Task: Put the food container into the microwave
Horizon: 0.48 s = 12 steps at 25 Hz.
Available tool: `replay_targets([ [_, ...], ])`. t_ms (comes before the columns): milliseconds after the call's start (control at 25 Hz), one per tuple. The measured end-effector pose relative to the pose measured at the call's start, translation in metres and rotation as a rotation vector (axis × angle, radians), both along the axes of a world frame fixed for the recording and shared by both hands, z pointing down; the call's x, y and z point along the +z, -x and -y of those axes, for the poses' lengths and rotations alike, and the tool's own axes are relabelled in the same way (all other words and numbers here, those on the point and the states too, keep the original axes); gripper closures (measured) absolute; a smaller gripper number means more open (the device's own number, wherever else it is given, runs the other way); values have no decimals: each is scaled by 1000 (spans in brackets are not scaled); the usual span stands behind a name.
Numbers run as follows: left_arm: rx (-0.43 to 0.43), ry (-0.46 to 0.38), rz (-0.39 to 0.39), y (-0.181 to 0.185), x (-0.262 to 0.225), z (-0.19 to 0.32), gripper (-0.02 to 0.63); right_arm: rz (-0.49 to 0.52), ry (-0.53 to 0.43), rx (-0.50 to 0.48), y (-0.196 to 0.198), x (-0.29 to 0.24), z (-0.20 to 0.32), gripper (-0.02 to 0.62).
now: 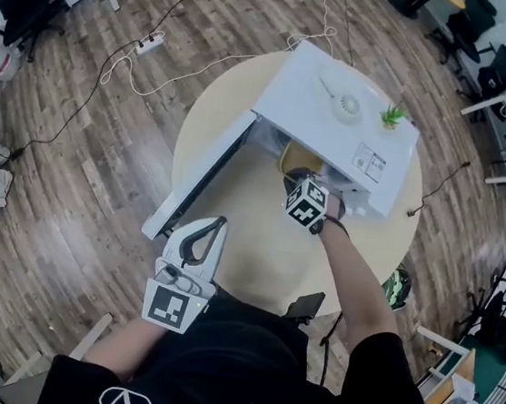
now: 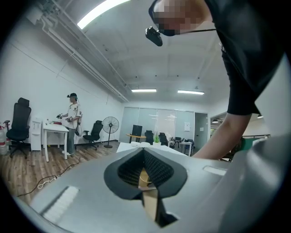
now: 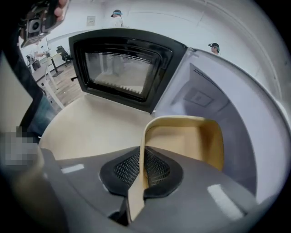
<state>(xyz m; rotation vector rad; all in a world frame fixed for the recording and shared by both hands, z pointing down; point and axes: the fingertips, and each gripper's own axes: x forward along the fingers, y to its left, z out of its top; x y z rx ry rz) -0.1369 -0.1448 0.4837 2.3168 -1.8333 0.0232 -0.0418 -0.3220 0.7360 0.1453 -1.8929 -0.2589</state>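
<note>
A white microwave (image 1: pixel 337 115) stands on the round beige table (image 1: pixel 257 243), its door (image 1: pixel 196 180) swung open to the left. My right gripper (image 1: pixel 304 194) is at the mouth of the oven. In the right gripper view it (image 3: pixel 142 170) is shut on one wall of the beige food container (image 3: pixel 191 139), which sits partly inside the cavity (image 3: pixel 204 95), with the dark door window (image 3: pixel 122 68) to the left. From the head view only a yellow edge of the container (image 1: pixel 284 159) shows. My left gripper (image 1: pixel 203 236) hangs near my body at the table's front, shut and holding nothing (image 2: pixel 144 170).
A small white fan (image 1: pixel 345 105) and a little green plant (image 1: pixel 392 116) sit on the microwave's top. A black object (image 1: pixel 306 305) lies at the table's near edge. A power strip (image 1: pixel 149 44) and cables run over the wood floor. A person (image 2: pixel 72 123) stands by a far desk.
</note>
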Motion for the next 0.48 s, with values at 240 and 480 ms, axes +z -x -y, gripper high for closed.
replay_targets([
  [240, -22, 21, 2, 8, 9, -5, 606, -25, -91, 70, 5, 9, 50, 583],
  [480, -36, 57, -5, 7, 20, -14, 606, -69, -118, 120, -2, 31, 75, 583],
])
